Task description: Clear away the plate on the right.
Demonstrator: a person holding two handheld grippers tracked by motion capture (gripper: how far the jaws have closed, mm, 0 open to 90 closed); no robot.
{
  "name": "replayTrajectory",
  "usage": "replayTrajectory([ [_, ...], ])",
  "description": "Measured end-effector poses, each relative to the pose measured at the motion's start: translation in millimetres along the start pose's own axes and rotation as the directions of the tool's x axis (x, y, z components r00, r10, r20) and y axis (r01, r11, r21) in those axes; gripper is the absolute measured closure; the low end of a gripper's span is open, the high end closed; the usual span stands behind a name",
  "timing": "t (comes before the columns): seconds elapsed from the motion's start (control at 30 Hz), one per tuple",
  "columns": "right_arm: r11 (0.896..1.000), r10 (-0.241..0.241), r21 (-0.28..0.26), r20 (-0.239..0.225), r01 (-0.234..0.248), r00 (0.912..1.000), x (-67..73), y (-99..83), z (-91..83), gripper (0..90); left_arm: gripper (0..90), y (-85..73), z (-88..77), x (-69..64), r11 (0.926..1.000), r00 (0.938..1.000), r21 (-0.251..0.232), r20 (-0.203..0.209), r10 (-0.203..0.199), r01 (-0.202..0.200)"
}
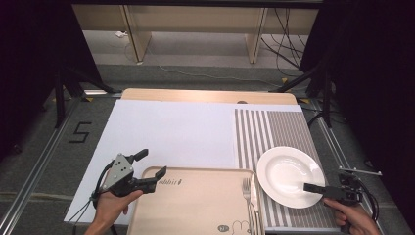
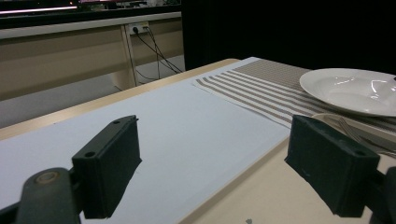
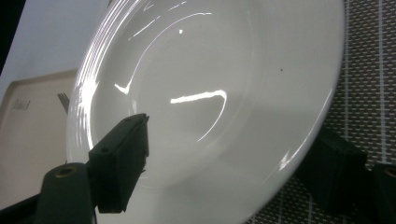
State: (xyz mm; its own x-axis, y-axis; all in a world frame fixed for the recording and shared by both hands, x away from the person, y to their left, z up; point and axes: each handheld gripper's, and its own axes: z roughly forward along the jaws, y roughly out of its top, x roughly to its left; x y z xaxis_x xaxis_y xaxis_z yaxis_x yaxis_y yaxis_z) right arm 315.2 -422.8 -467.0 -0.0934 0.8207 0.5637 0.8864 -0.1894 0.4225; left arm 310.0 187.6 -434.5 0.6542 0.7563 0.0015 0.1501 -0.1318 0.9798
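White, glossy plate (image 1: pixel 285 172), upright and empty, lying flat on a striped mat (image 1: pixel 274 128); its near rim sits between the right gripper's (image 1: pixel 318 188) jaws, one above the bowl, one beneath the rim.

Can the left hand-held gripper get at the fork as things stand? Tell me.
Probably yes: the left hand-held gripper is open at the tray's near-left corner, and the tray between it and the fork is bare.
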Motion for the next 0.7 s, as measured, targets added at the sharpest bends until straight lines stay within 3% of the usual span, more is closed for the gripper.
replayTrajectory([
  [0.27,1.0,-0.004,-0.001,-0.061,0.004,0.9981,-4.7,0.3,3.3,27.6,16.7,0.0,0.0,0.1,1.0,1.0,-0.001,-0.001,-0.001,0.001],
  [0.33,1.0,0.024,-0.003,-0.068,-0.024,0.9974,-4.2,0.0,3.4,28.7,16.7,0.1,-0.1,0.1,1.0,1.0,-0.001,-0.002,0.0,0.0],
  [0.4,1.0,0.01,-0.006,-0.075,-0.011,0.9971,-6.5,0.3,3.0,30.1,16.7,0.1,-0.1,0.2,1.0,1.0,-0.001,-0.002,0.0,0.0],
  [0.47,0.999,0.041,-0.004,-0.081,-0.042,0.9959,-5.9,0.0,3.0,31.0,16.8,0.2,-0.2,0.2,1.0,1.0,-0.001,-0.001,0.0,0.0],
  [0.5,1.0,0.018,-0.014,-0.077,-0.019,0.9969,-7.9,0.3,3.5,31.4,16.7,0.2,-0.1,0.2,1.0,1.0,-0.002,-0.002,0.0,0.0],
  [0.63,0.999,0.031,-0.019,-0.091,-0.033,0.9953,-11.5,-1.0,2.9,36.6,16.7,0.2,0.1,0.2,1.0,1.0,-0.002,-0.001,-0.001,0.001],
  [0.7,0.996,0.092,-0.01,-0.116,-0.093,0.989,-11.6,-1.1,2.0,39.3,16.8,0.2,0.2,0.2,1.0,1.0,-0.002,-0.001,-0.001,0.001],
])
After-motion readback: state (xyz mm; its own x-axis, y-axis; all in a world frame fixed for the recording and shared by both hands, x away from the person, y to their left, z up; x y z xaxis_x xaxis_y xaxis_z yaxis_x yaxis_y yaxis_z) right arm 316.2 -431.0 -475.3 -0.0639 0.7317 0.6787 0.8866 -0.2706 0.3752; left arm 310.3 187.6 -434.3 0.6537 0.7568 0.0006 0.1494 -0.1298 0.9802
